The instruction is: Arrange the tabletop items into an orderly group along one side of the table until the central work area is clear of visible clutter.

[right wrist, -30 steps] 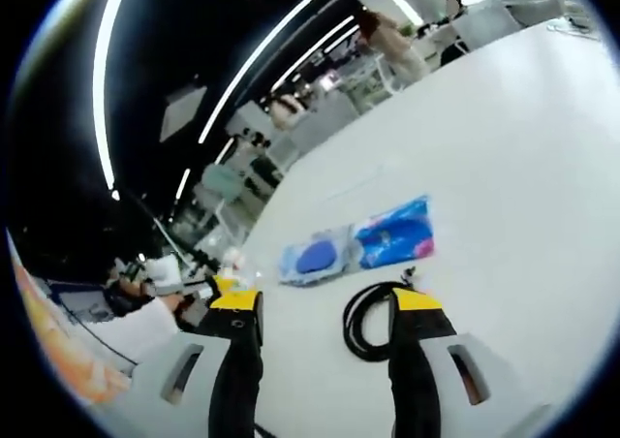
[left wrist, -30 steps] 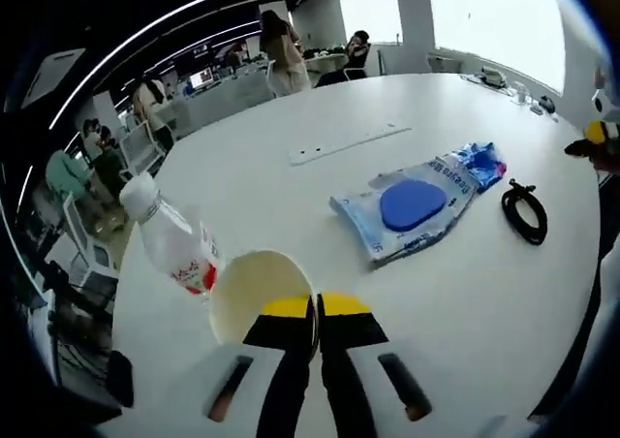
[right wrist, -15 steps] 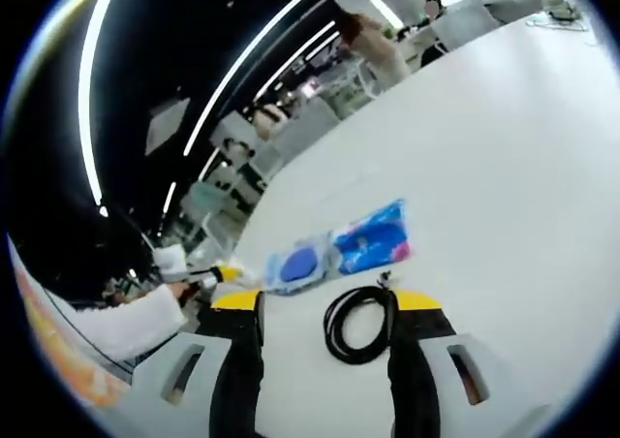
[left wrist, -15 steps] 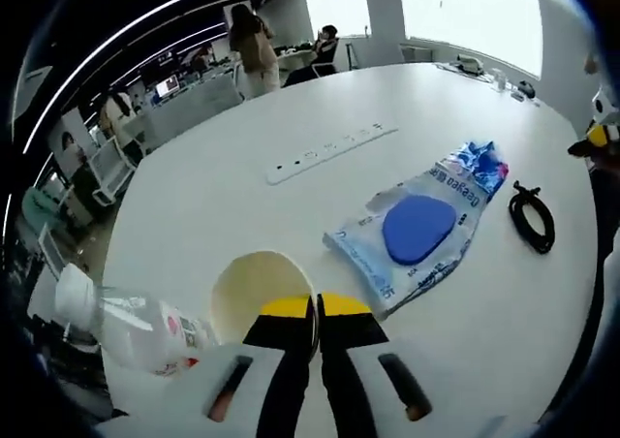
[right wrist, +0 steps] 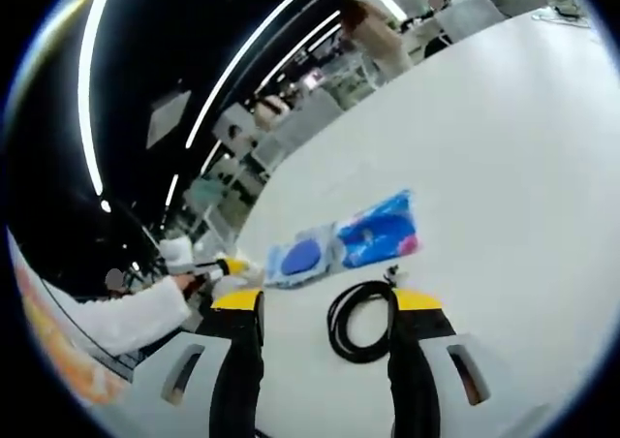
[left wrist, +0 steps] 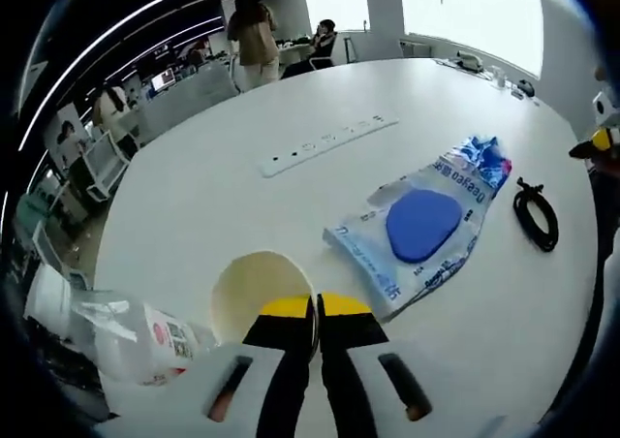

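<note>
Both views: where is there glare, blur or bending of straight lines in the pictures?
Left gripper view: the bright windows at the top are washed out, and the round white table bulges from the fisheye lens; the clear plastic bottle near the edge looks soft. Right gripper view: the ceiling light strips curve strongly, and the coiled black cable stays fairly sharp.

paper cup [left wrist: 254, 297]: cream, open mouth showing, its rim pinched between the shut jaws of the left tool [left wrist: 317, 307]
bottle [left wrist: 116, 327]: clear plastic, white cap, red-and-white label, lying on its side just beside the cup
packet [left wrist: 418, 223]: clear and blue plastic, a blue oval pad inside, flat on the white bench [left wrist: 242, 205]
cable [right wrist: 360, 319]: black, coiled, flat between the right tool's [right wrist: 325, 304] spread jaws, near the packet
</note>
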### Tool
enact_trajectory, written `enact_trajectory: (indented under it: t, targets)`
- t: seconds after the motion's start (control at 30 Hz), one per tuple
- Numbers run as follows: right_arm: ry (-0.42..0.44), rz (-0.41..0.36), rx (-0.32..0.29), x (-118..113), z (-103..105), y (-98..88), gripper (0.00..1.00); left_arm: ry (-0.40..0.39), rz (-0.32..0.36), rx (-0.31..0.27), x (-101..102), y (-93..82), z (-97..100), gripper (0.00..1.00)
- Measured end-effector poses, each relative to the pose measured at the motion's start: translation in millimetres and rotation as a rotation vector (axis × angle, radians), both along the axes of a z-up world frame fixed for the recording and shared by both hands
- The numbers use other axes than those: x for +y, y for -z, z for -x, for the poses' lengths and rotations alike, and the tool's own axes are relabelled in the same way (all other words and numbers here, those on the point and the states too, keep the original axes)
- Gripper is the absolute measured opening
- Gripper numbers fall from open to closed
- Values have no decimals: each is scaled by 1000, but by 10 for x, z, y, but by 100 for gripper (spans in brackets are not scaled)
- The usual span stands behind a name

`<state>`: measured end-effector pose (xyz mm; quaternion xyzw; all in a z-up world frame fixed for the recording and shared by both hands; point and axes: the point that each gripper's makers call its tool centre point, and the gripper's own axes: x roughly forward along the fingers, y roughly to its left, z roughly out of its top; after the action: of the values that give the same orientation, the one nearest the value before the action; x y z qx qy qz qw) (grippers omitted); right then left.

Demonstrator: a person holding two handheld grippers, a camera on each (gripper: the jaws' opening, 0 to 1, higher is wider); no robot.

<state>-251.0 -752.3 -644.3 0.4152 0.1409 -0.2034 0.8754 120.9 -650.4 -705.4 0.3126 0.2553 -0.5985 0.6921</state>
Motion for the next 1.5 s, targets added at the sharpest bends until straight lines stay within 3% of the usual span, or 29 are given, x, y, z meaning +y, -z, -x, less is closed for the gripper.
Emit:
enact_trajectory:
  t: [0.57, 0.87, 1.5]
  targets:
    - [8, -15, 2, -11, 50, 63, 49, 63, 3, 11, -165, 19, 219, 0]
    - [39, -38, -38, -40, 74, 13, 49, 77, -1, 8, -197, 23, 239, 0]
    - [40, -40, -28, -38, 75, 38, 48, 60, 5, 33, -230, 80, 252, 0]
